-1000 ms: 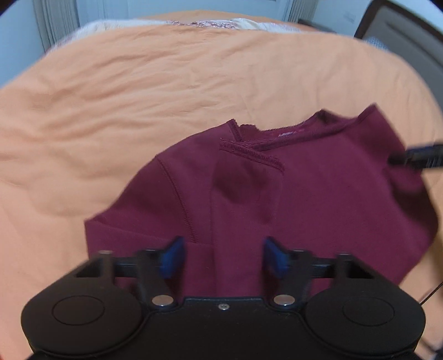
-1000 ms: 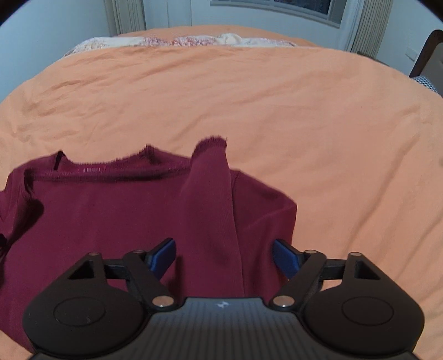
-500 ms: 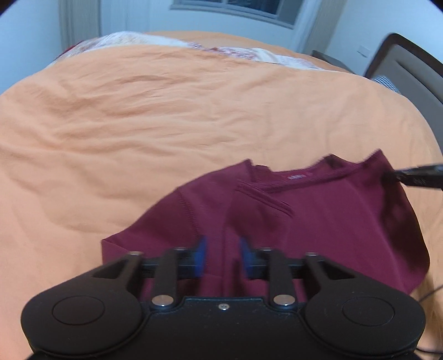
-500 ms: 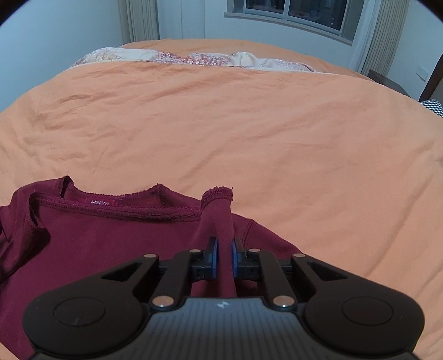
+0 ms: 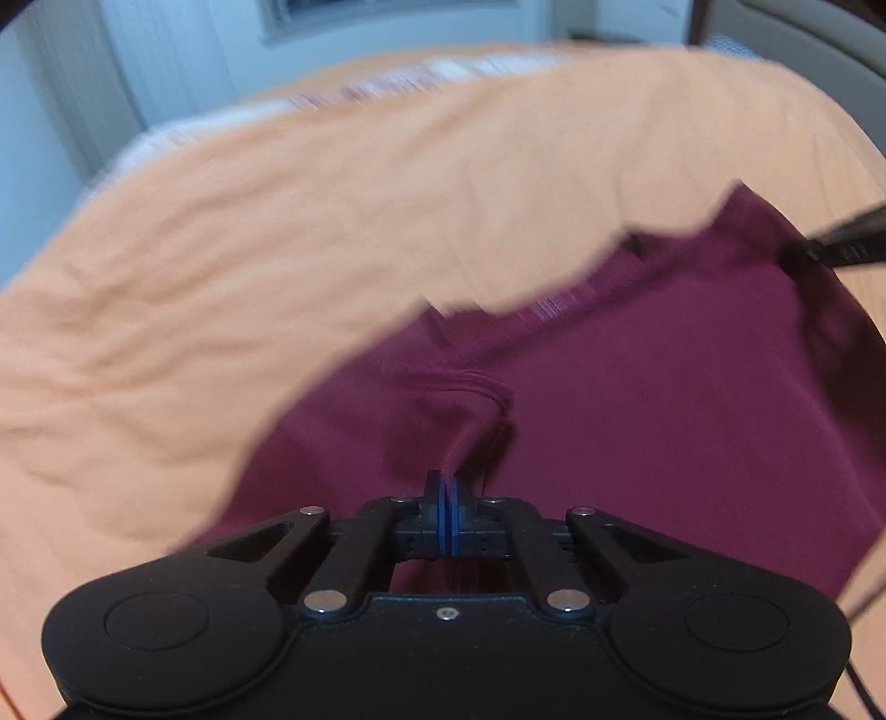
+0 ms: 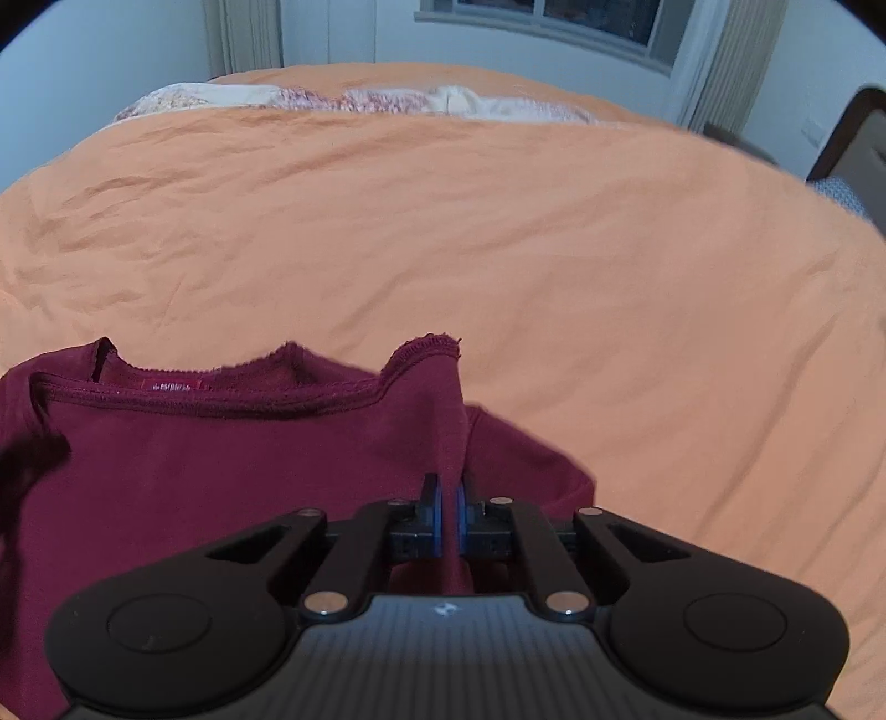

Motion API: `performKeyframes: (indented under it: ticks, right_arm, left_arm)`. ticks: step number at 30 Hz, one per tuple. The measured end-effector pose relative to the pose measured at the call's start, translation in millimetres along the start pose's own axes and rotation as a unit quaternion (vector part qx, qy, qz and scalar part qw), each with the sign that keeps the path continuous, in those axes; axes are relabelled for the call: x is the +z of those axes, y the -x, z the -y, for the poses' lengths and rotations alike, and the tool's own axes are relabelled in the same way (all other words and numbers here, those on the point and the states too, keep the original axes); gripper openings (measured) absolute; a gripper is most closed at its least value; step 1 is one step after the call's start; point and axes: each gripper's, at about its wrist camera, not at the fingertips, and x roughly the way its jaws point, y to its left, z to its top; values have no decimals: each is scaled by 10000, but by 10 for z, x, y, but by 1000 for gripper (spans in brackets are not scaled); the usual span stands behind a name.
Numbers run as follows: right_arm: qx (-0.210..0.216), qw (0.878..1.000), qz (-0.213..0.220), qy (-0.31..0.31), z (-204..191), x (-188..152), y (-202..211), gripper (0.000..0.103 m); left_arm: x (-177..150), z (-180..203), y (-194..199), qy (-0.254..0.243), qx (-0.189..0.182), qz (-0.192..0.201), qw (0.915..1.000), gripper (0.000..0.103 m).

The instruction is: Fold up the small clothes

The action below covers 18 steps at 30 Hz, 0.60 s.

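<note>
Maroon top (image 6: pixel 232 476) spread on the orange bedsheet (image 6: pixel 554 266), near edge of the bed, neckline facing far, red label (image 6: pixel 169 386) just inside the collar. Left gripper (image 5: pixel 446 512) pressed together on a raised pinch of the top's cloth, blue pads (image 5: pixel 441 515) nearly touching, fabric pulled up into a ridge that runs from the jaws toward the collar. Right gripper (image 6: pixel 448 518) likewise clamped on a fold, a narrow strip of cloth standing up between its blue pads (image 6: pixel 436 518) and rising to a frayed shoulder edge at the far right of the neckline. In the left wrist view, right gripper's dark finger (image 5: pixel 836 243) seen at the far right edge, touching the top near its shoulder; much of that view blurred, so seams and label hard to read. In the right wrist view, a dark shadow on the top at the near left; cannot tell what casts it. Beyond the top, bare wrinkled sheet all the way to the far side, nothing lying on it between top and pillows. Patterned pillows (image 6: pixel 354 102) along the far edge of the bed. Window (image 6: pixel 542 16) and curtains (image 6: pixel 714 66) behind, pale wall to the left. Dark headboard or chair frame (image 6: pixel 853 138) at the far right, partly cut off
</note>
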Motion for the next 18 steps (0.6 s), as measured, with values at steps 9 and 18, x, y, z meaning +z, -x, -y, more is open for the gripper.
performKeyframes:
  ticks: [9, 18]
  right_arm:
    - [-161, 9998, -77, -1, -40, 99, -126, 6]
    - [-545, 9948, 2, -856, 45, -225, 106, 66]
  left_arm:
    - [-109, -832, -97, 1981, 92, -87, 9801, 0]
    - [-401, -1094, 84, 3208, -129, -33, 9470, 27]
